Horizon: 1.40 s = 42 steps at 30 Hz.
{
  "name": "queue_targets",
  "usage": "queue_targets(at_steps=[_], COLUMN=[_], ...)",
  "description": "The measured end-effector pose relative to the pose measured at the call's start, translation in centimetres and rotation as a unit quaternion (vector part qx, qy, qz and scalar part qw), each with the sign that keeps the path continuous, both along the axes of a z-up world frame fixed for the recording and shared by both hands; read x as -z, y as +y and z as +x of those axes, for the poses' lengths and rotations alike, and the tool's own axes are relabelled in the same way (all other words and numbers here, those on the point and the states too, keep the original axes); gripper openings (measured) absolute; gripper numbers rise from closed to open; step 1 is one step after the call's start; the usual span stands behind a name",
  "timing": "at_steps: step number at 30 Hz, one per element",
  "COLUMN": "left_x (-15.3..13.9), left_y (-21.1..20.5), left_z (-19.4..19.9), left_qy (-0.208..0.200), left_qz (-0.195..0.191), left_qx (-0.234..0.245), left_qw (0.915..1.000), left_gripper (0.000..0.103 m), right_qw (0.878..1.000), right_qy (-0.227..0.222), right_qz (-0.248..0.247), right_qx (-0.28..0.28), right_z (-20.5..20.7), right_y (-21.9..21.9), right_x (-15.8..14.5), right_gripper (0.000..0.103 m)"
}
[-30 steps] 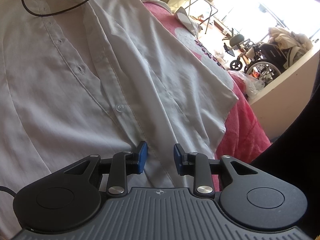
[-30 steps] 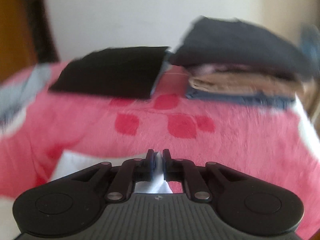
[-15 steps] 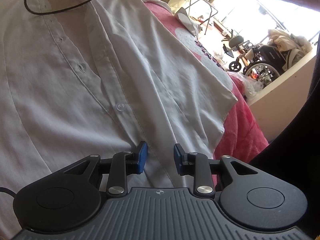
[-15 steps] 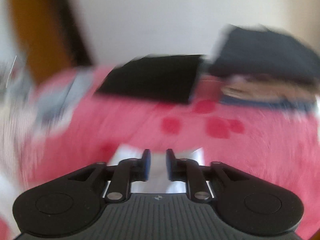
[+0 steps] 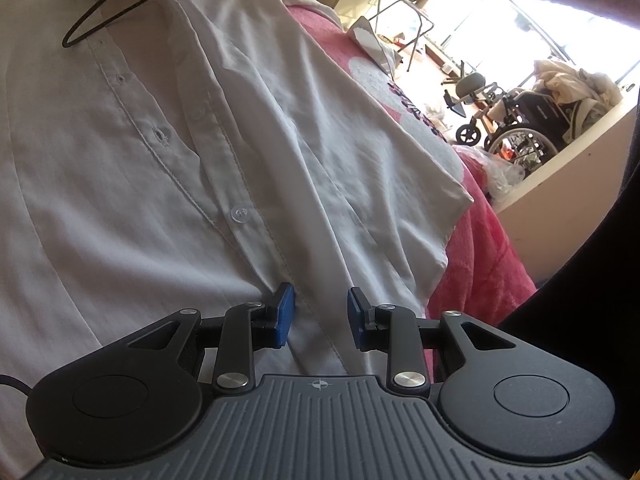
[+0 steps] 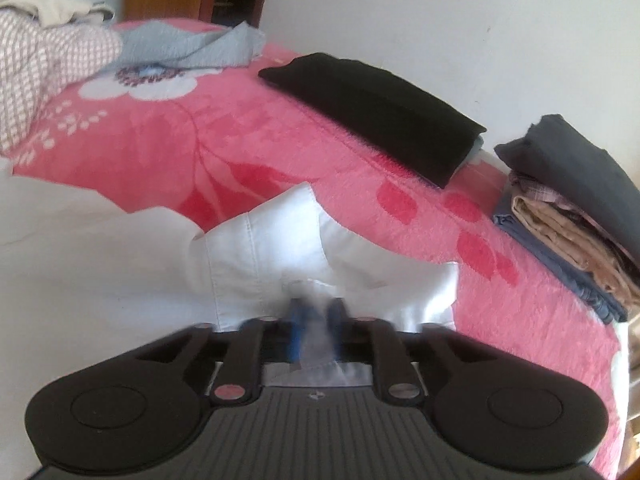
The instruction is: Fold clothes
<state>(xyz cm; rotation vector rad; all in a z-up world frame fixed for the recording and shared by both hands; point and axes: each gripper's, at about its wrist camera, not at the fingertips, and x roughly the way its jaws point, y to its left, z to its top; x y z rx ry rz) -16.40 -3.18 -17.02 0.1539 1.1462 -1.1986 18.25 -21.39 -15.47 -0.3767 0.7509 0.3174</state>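
Observation:
A white button-up shirt [image 5: 200, 160] lies spread on the pink bed, its button placket running down toward my left gripper [image 5: 320, 316]. That gripper hovers low over the placket near the hem. Its blue pads [image 5: 285, 312] stand apart, with the fabric strip lying between them unpinched. In the right wrist view, a bunched white part of the shirt [image 6: 260, 248] rises just ahead of my right gripper [image 6: 316, 320]. Its blurred jaws are closing, with a fold of white cloth caught between them.
A pink flowered blanket [image 6: 200, 140] covers the bed. A folded black garment [image 6: 372, 116] and a stack of folded clothes [image 6: 568, 208] sit by the wall. Loose light-blue [image 6: 192, 48] and checked [image 6: 40, 64] clothes lie far left. A black cable [image 5: 120, 8] loops over the shirt. A wheelchair [image 5: 520, 128] stands beyond the bed.
My right gripper opened, shifted and rolled, then closed again on white cloth. The left gripper stayed put, while a sleeve and the cable loop moved in at the top of its view.

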Motion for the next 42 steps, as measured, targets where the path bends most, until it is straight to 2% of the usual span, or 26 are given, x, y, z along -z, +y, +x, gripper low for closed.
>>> queue_targets(at_steps=[1,5,11,13,16,17,19,20,22,25,27,30,32,35,39,42], left_x=[0.0,0.0,-0.1,-0.1,-0.2,-0.2,-0.2,-0.2,-0.2,-0.1,-0.1,0.0,0.0,0.0,0.0,0.0], left_y=[0.0,-0.1,-0.2,-0.2,-0.3,-0.3,-0.3,-0.3,-0.4,-0.3,-0.2,-0.1,0.0,0.1,0.2,0.2], left_z=[0.0,0.0,-0.1,-0.2,-0.4,-0.4,-0.5,-0.5,-0.6,-0.7,-0.7,-0.6,-0.6,-0.7,-0.7,-0.7], left_qy=[0.0,-0.001,-0.002,-0.002,-0.002,-0.002,-0.002,-0.002,-0.003,-0.005,-0.006,-0.004,-0.003,-0.004,-0.006,-0.005], left_qz=[0.0,-0.001,0.001,0.001,0.001,0.0,-0.001,-0.002,-0.005,-0.01,-0.013,-0.016,-0.017,-0.019,-0.02,-0.02], left_qx=[0.0,0.001,0.001,0.001,0.001,0.001,0.002,0.002,0.004,0.008,0.011,0.011,0.011,0.011,0.013,0.012], left_qw=[1.0,1.0,1.0,1.0,1.0,1.0,1.0,1.0,1.0,0.9999,0.9998,0.9998,0.9998,0.9998,0.9997,0.9997], left_gripper=[0.028,0.028,0.028,0.028,0.028,0.028,0.028,0.028,0.028,0.028,0.028,0.028,0.028,0.028,0.029,0.029], right_qw=[1.0,0.998,0.977,0.97,0.963,0.962,0.961,0.96,0.956,0.963,0.974,0.982,0.988,0.994,0.998,0.999], right_qy=[-0.002,-0.017,-0.018,-0.01,0.015,0.025,0.04,0.041,0.016,-0.001,0.005,0.033,0.047,0.053,0.047,0.047], right_qz=[0.006,0.063,0.203,0.232,0.25,0.246,0.233,0.23,0.247,0.24,0.212,0.185,0.149,0.09,0.028,0.001], right_qx=[0.003,0.024,0.062,0.073,0.104,0.118,0.145,0.155,0.159,0.124,0.085,0.034,0.01,0.004,0.0,-0.005], right_z=[0.0,-0.4,0.7,1.6,3.1,3.5,4.0,3.8,2.4,-0.4,-2.7,-6.5,-8.5,-9.7,-9.8,-9.6], right_y=[-0.3,-2.1,-4.9,-5.1,-5.0,-5.0,-5.0,-5.1,-5.9,-5.8,-4.7,-2.6,-1.2,0.0,0.7,0.7], right_x=[-0.1,-1.4,-3.3,-2.9,-1.0,-0.3,0.6,0.6,-0.6,-3.4,-5.0,-5.8,-5.2,-3.2,-1.4,-0.8], right_gripper=[0.003,0.003,0.003,0.003,0.005,0.006,0.016,0.017,0.018,0.018,0.018,0.018,0.018,0.018,0.018,0.018])
